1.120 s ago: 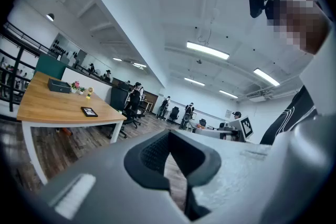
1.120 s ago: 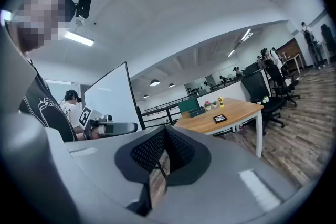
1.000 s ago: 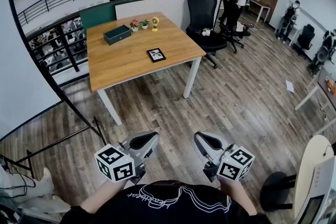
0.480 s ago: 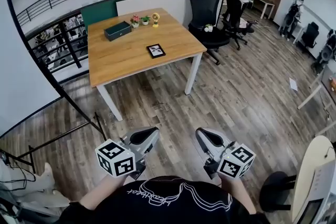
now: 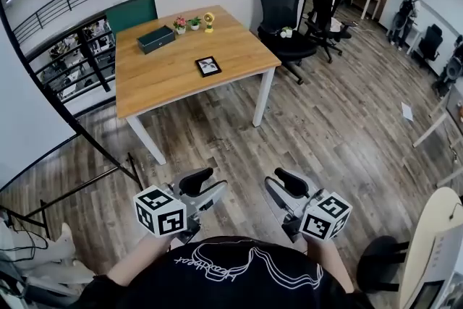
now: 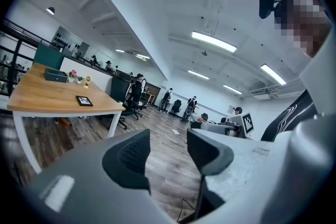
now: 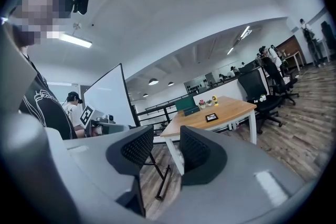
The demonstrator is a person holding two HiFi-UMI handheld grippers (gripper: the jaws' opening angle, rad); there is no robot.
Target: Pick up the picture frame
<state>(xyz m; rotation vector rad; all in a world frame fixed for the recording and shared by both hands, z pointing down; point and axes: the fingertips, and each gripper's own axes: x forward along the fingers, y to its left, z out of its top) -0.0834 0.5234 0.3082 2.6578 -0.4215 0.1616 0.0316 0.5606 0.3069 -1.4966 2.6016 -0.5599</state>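
Observation:
A small black picture frame (image 5: 208,66) lies flat on the wooden table (image 5: 166,79), near its front right part; it also shows as the picture frame (image 6: 84,100) in the left gripper view and the picture frame (image 7: 211,117) in the right gripper view. My left gripper (image 5: 206,187) and right gripper (image 5: 278,184) are held close to my body, far from the table, over the wood floor. Both stand open with nothing between the jaws. The left gripper (image 6: 168,150) and right gripper (image 7: 167,148) show a clear gap.
On the table's far side sit a dark green box (image 5: 156,39), small potted flowers (image 5: 181,24) and a yellow figure (image 5: 209,20). A black office chair (image 5: 283,18) stands right of the table. Black railings (image 5: 79,61) run along the left. People stand far back.
The view has shifted slightly toward the table, which sits a little more to the left. Both grippers have tilted a bit, staying open and near my body.

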